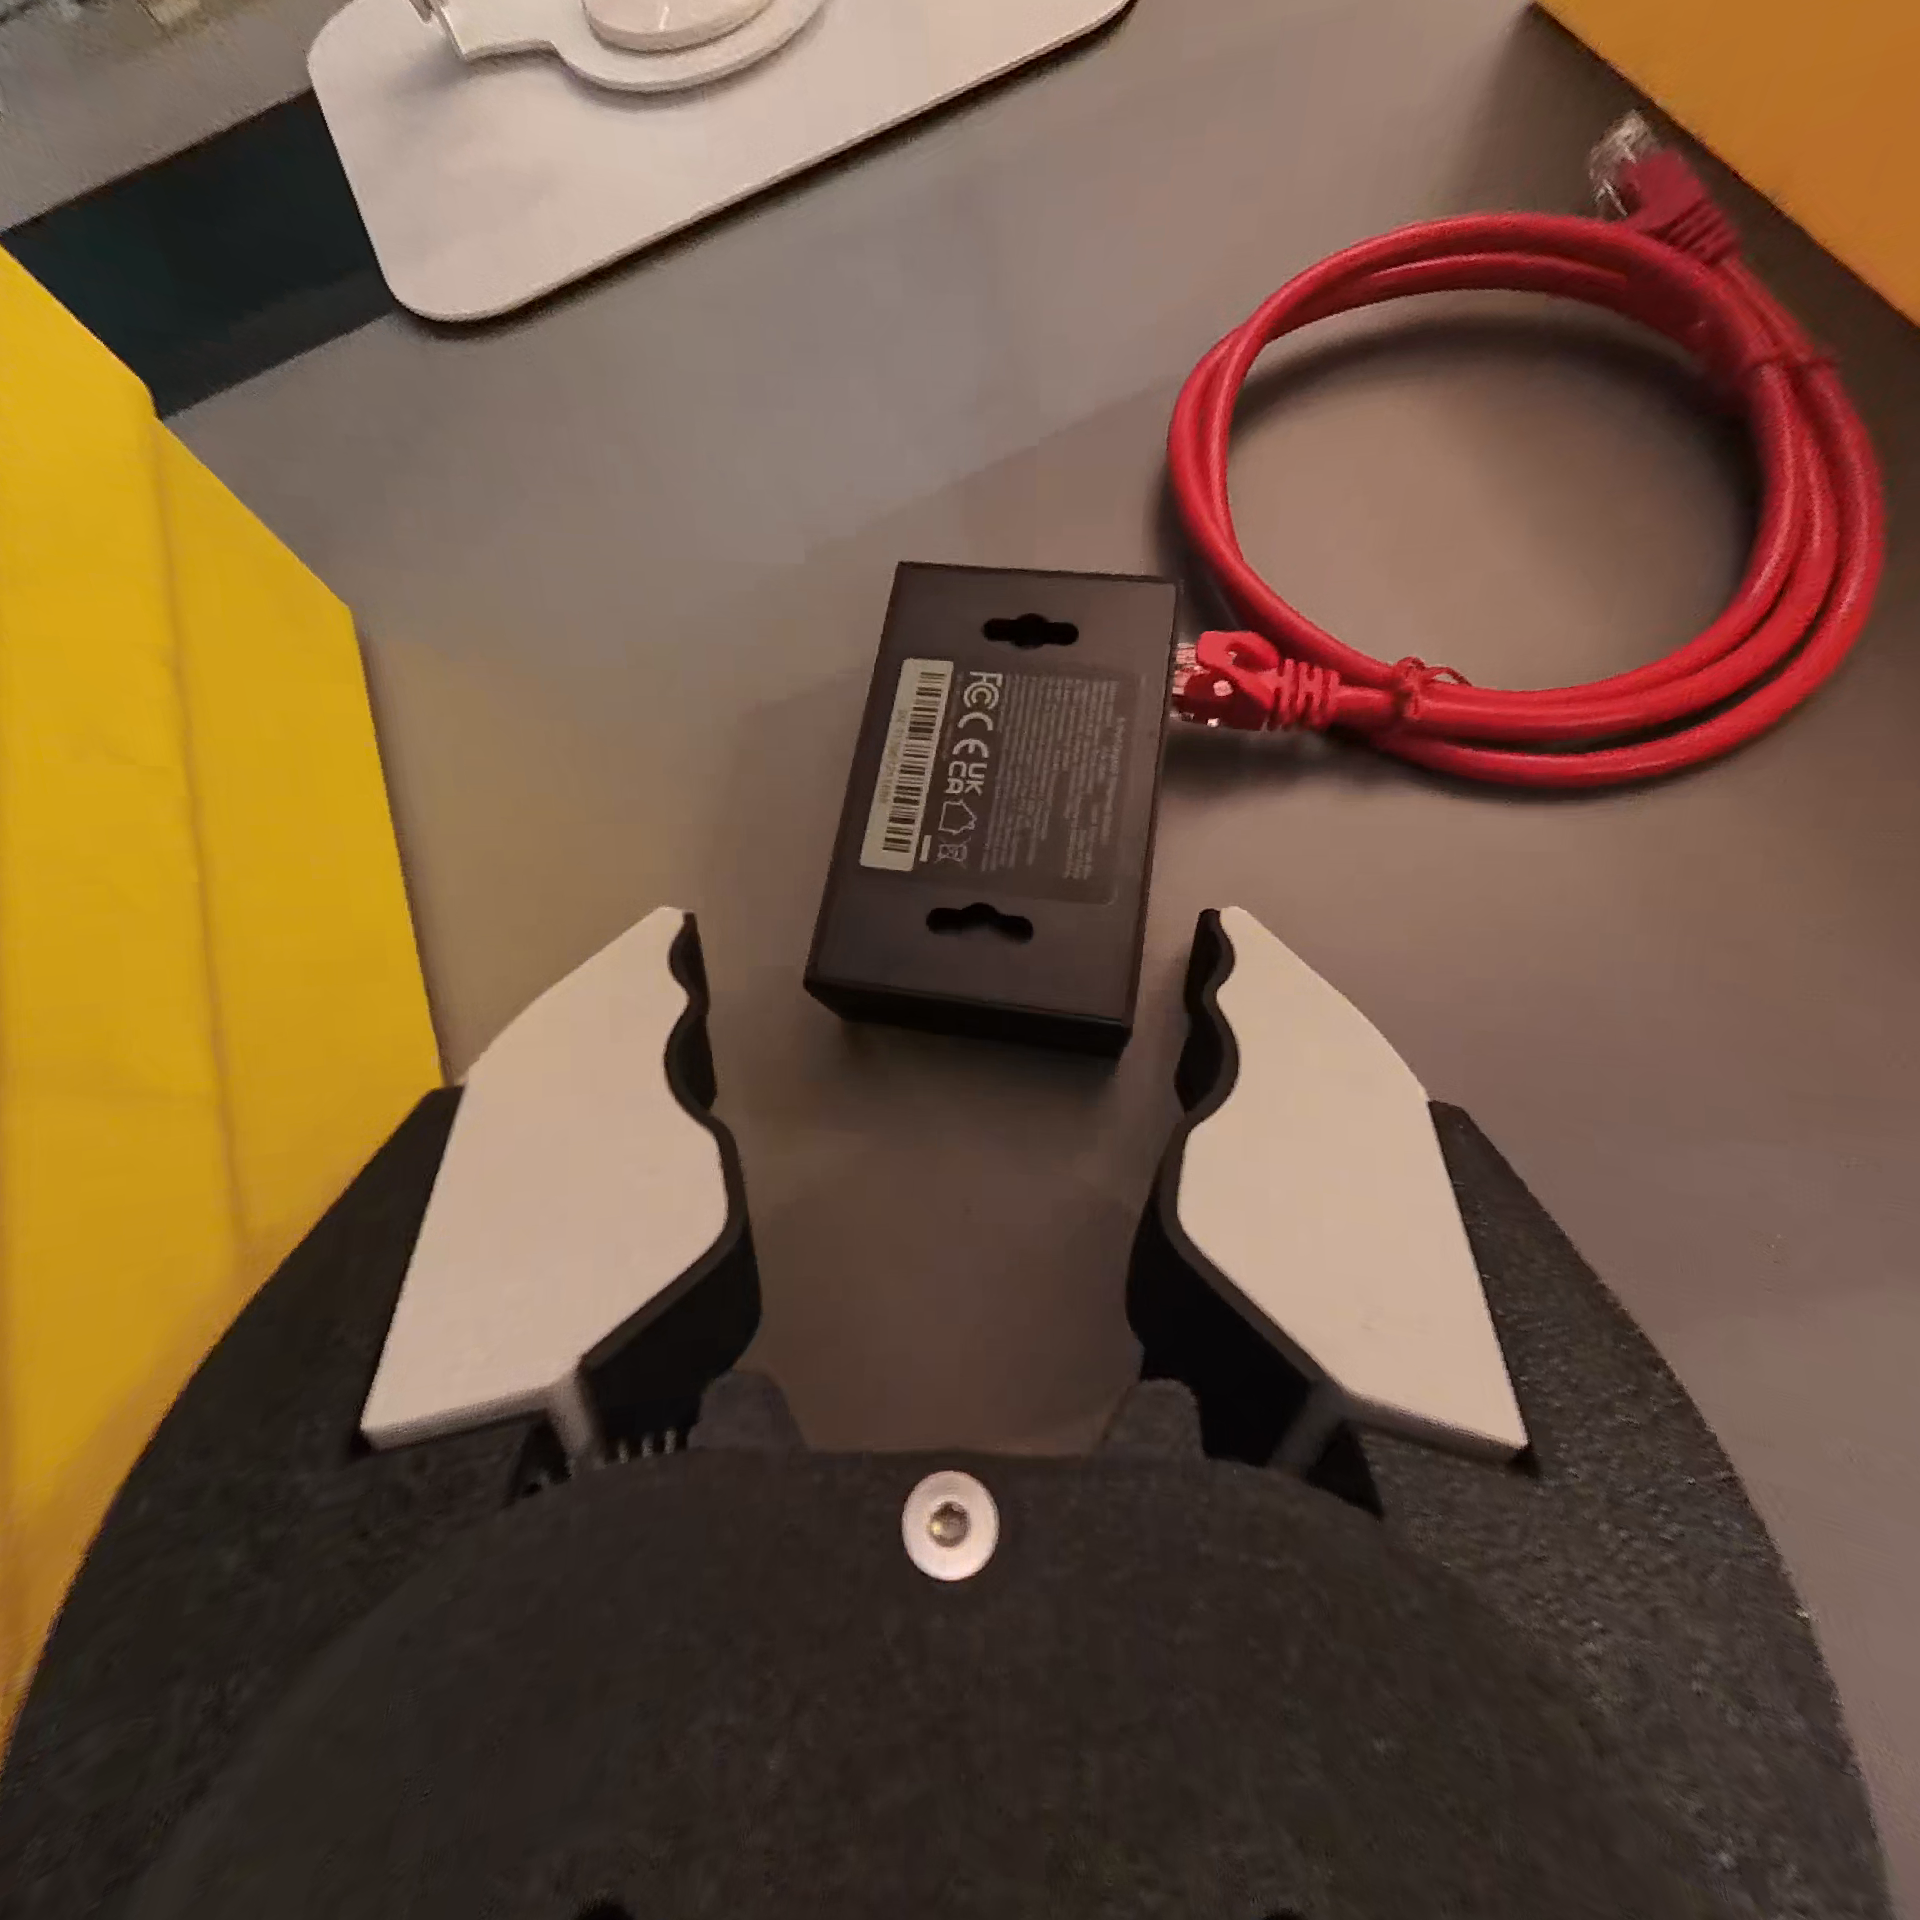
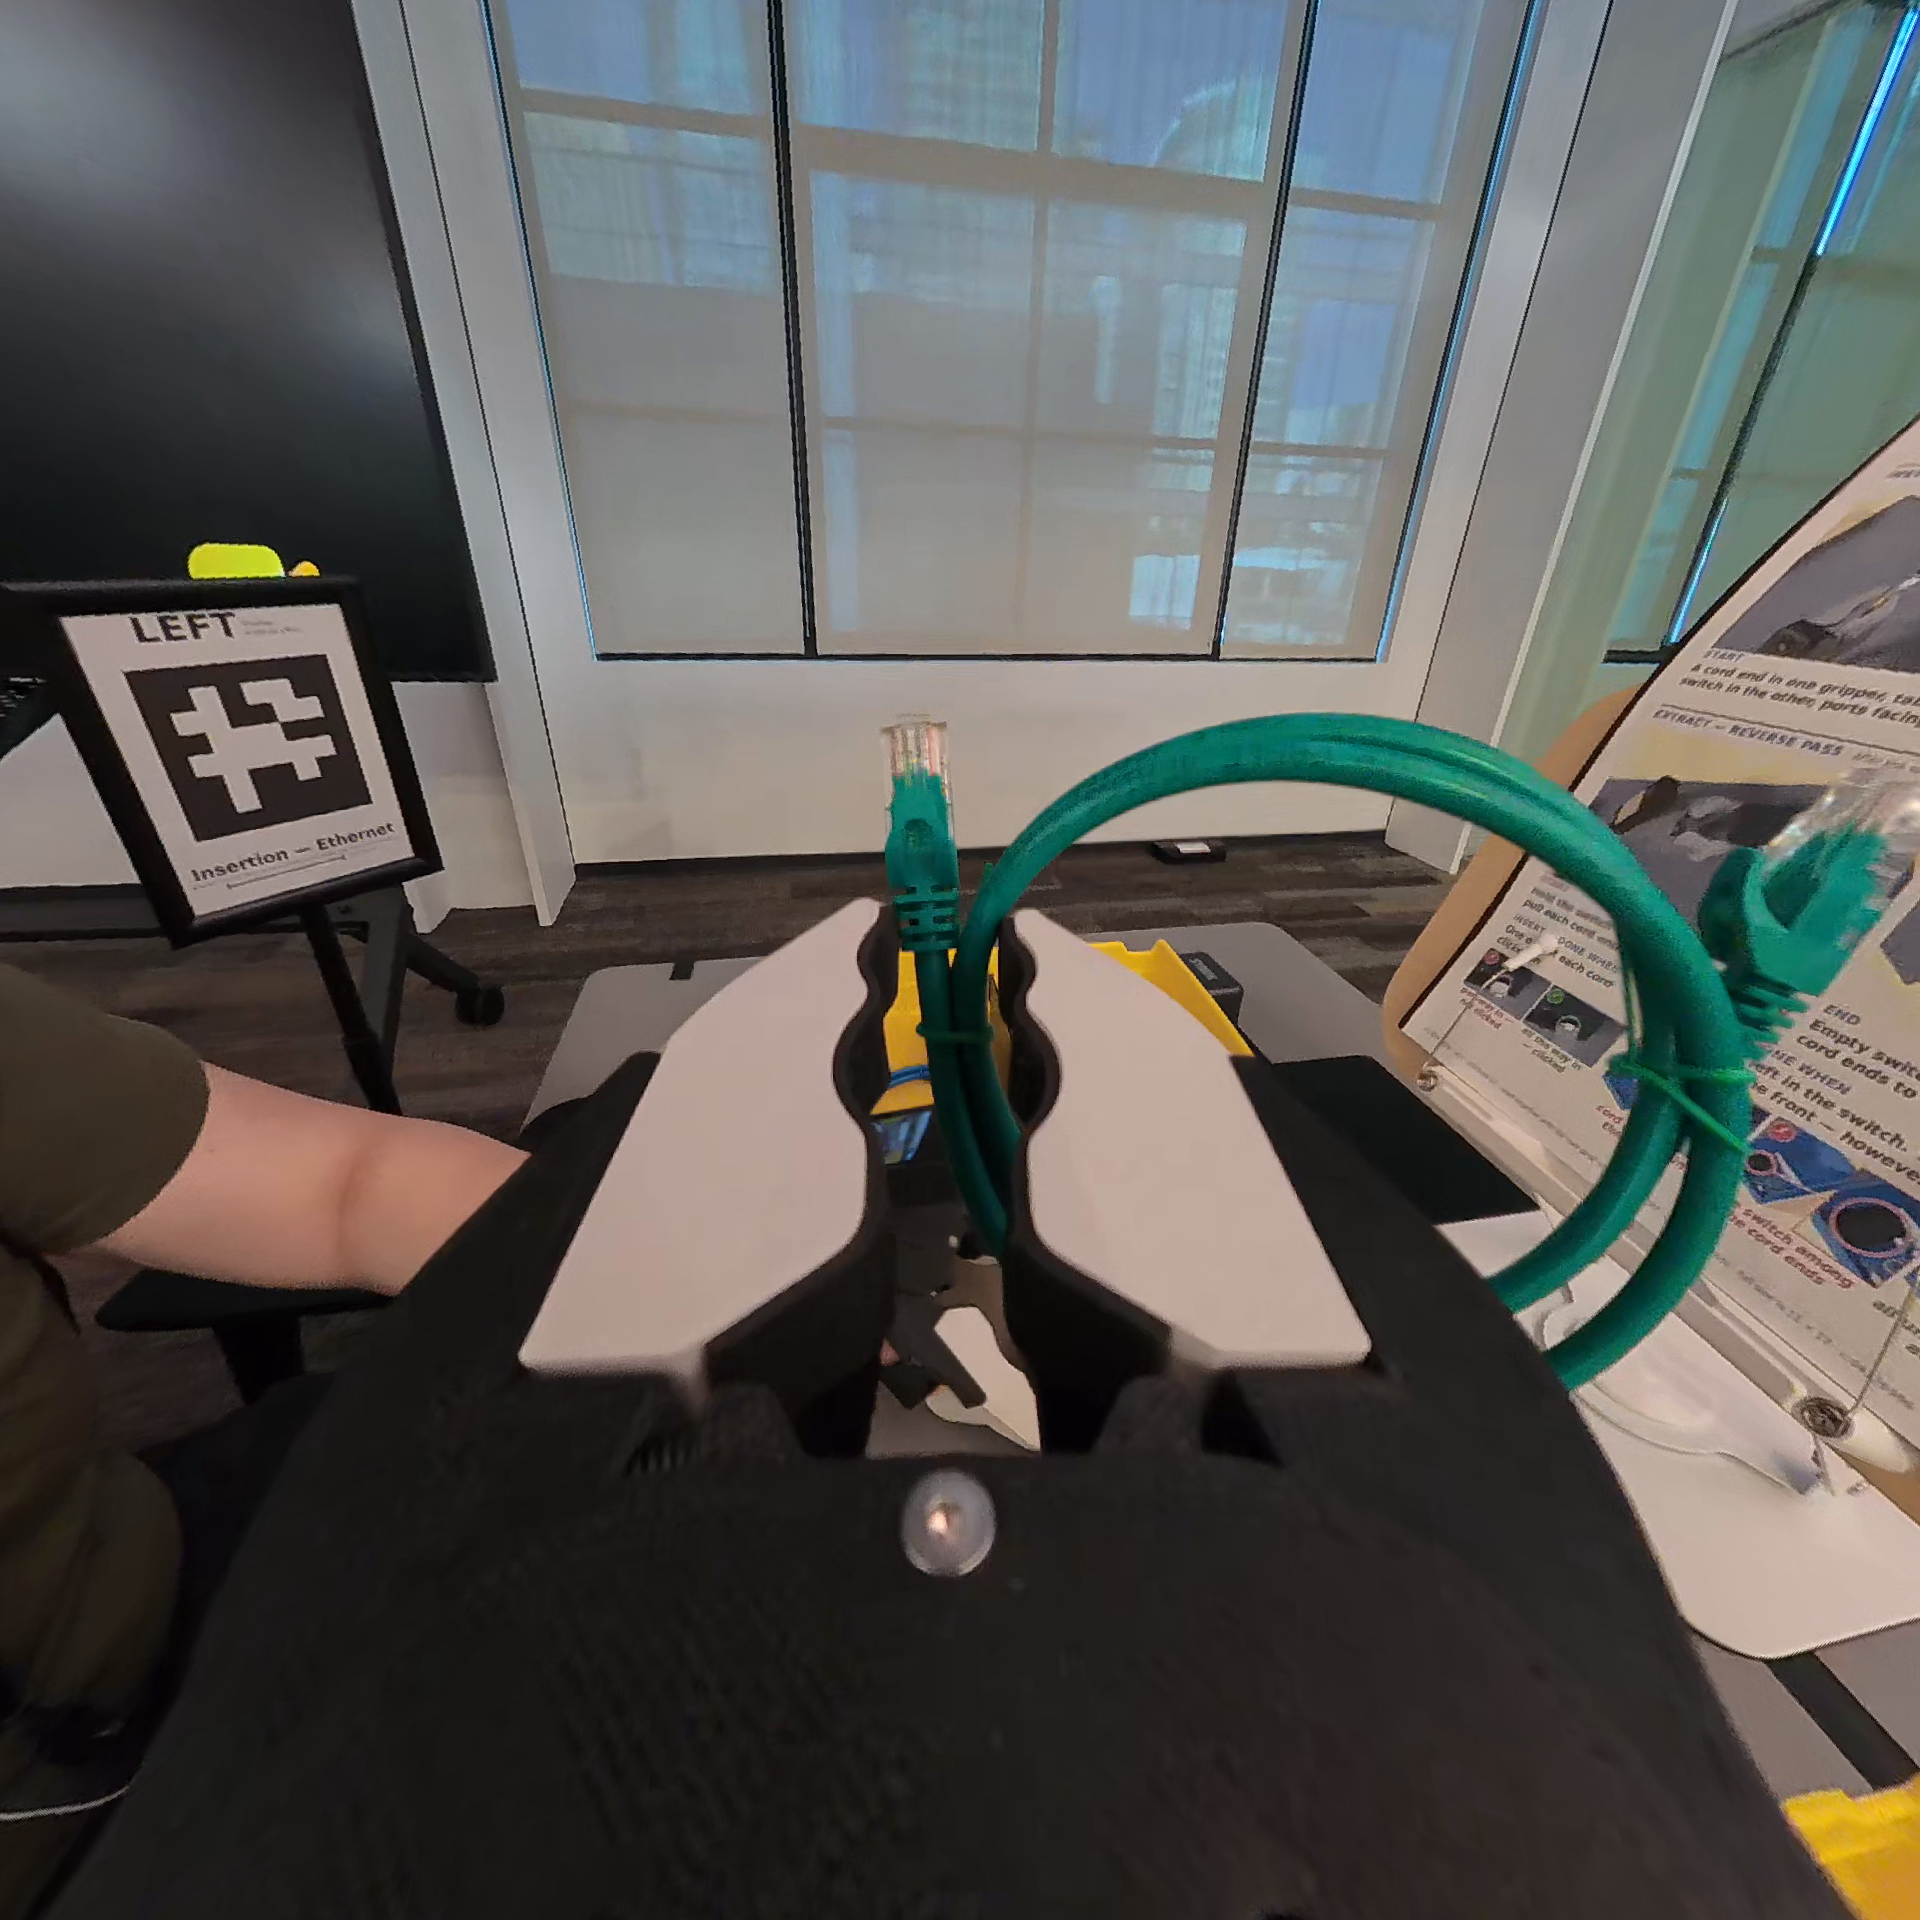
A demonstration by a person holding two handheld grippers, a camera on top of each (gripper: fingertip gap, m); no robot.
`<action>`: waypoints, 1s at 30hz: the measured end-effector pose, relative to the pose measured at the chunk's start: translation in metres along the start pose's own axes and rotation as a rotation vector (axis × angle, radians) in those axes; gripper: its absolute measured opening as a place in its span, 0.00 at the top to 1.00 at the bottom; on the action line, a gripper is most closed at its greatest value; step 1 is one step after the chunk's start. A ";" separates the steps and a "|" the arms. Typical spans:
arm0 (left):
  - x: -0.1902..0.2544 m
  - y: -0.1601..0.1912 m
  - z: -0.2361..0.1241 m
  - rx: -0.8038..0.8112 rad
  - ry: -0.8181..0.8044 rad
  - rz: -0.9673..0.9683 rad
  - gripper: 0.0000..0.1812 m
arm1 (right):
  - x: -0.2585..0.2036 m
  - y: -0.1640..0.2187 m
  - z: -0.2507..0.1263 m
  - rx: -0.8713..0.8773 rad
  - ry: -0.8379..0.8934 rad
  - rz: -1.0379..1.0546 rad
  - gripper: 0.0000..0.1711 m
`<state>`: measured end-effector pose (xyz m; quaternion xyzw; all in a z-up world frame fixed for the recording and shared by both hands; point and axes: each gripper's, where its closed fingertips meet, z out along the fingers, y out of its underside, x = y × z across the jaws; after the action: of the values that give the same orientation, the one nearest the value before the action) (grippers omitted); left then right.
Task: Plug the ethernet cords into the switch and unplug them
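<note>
The left gripper (image 1: 951,961) is held spread just short of the switch (image 1: 992,795), which lies underside up on the table (image 1: 623,582); slippage is possible if it is clamped off-centre. The right gripper (image 2: 940,935) is pinched on the green cord (image 2: 1340,748), its plug (image 2: 916,800) upright; misalignment could result.

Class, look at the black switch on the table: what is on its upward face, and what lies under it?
The switch lies label-side up: a sticker and two keyhole slots show. Under it only the grey table shows around its edges; its downward face is hidden. A red cord plug meets its right side.
</note>
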<state>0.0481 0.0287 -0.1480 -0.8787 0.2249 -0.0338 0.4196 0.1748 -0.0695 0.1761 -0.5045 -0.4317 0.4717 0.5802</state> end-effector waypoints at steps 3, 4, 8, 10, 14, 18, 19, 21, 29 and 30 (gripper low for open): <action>0.003 0.003 0.004 -0.033 0.053 -0.039 0.52 | -0.001 -0.007 -0.008 0.013 0.005 -0.013 0.89; 0.004 0.003 0.005 -0.039 0.075 -0.048 0.54 | -0.001 -0.009 -0.011 0.018 0.009 -0.018 0.89; 0.007 0.005 0.006 -0.058 0.111 -0.070 0.57 | -0.001 -0.018 -0.022 0.048 0.020 -0.027 0.89; 0.010 0.003 0.006 -0.051 0.123 -0.063 0.62 | 0.001 -0.020 -0.026 0.054 0.026 -0.026 0.89; 0.013 0.001 0.007 -0.047 0.149 -0.034 0.66 | 0.005 -0.020 -0.031 0.046 0.044 -0.024 0.89; 0.016 0.001 0.005 -0.048 0.181 -0.012 0.66 | 0.011 -0.017 -0.033 0.027 0.067 -0.017 0.89; 0.016 0.000 0.004 -0.049 0.180 -0.004 0.66 | 0.012 -0.016 -0.034 0.023 0.072 -0.016 0.89; 0.014 -0.002 0.000 -0.051 0.167 0.028 0.66 | 0.013 -0.015 -0.034 0.018 0.076 -0.013 0.89; 0.011 -0.032 -0.029 0.030 0.054 0.173 0.66 | 0.022 -0.006 -0.032 -0.029 0.111 0.009 0.89; 0.010 -0.039 -0.034 0.053 0.041 0.184 0.66 | 0.024 -0.003 -0.031 -0.041 0.124 0.011 0.89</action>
<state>0.0626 0.0212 -0.0982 -0.8422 0.3121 -0.0192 0.4392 0.2102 -0.0518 0.1761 -0.5469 -0.4019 0.4339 0.5926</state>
